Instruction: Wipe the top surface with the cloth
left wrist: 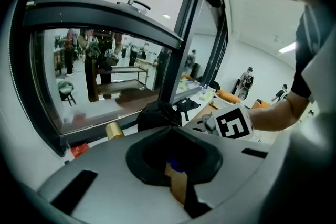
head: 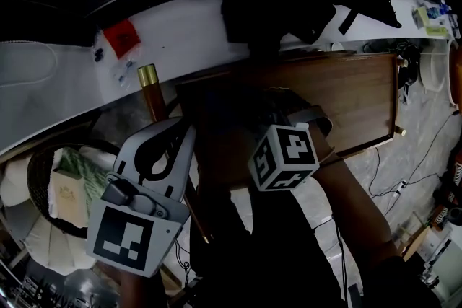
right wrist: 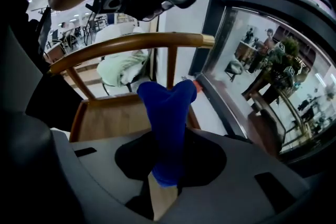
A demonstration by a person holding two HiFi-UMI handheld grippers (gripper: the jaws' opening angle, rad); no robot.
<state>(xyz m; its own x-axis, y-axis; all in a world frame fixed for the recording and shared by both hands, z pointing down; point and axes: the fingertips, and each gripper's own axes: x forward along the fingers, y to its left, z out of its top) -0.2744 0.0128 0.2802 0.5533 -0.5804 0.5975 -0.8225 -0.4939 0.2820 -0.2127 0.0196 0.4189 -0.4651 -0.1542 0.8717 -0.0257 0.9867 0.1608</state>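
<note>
Cloth (right wrist: 168, 128): deep blue, bunched into a thick roll, clamped at its lower end between the jaws of the right gripper (right wrist: 165, 189); its free end stands up and forks into two lobes. Top surface (head: 354, 94): brown wood-grain panel, rectangular, lying flat, bare where visible.

blue fabric cloth (right wrist: 167, 118) is looking soft and matt. brown rectangular wooden tabletop (head: 346, 97) is showing smooth, low-sheen grain. gold metal cylinder (head: 147, 73) is shining glossy. curved wooden chair back (right wrist: 131, 42) is gleaming, varnished.
</note>
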